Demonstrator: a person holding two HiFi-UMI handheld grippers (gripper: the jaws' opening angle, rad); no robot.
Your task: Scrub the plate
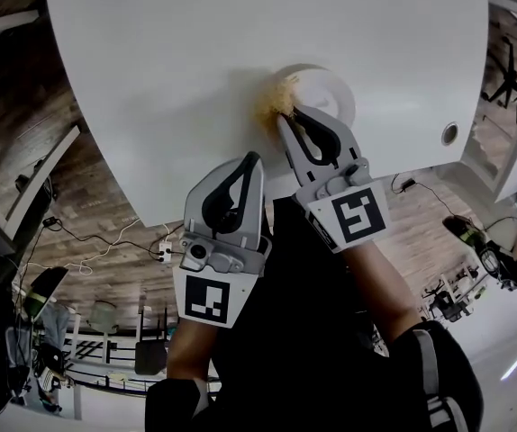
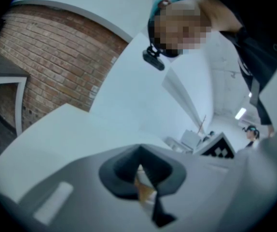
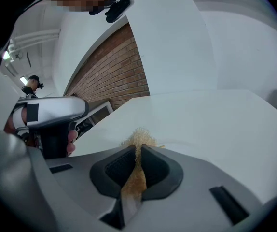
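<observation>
At the near edge of the white table, the scrubbing step looks to be in hand. The right tool is clamped on a tan mesh scrubber, whose frayed end bulges past the jaw tips and meets the left rim of the white plate. The plate lies flat on the table, near its edge and straight ahead of the right tool (white on white, so its outline is faint). Nothing shows in it apart from the scrubber at its rim. Whether any soil or water sits on it I cannot tell.

The left tool hangs just short of the table edge, apart from the plate, its jaws drawn together. The head view shows nothing sticking out of them. Its own view shows only a thin slit with a sliver of tan in it, which I take for the scrubber beyond rather than something gripped.

Judging from this, the next move calls for pressing the scrubber down and sweeping it across the plate's face. An unheld plate could slide on the smooth table, so the left tool might well pin its rim.
</observation>
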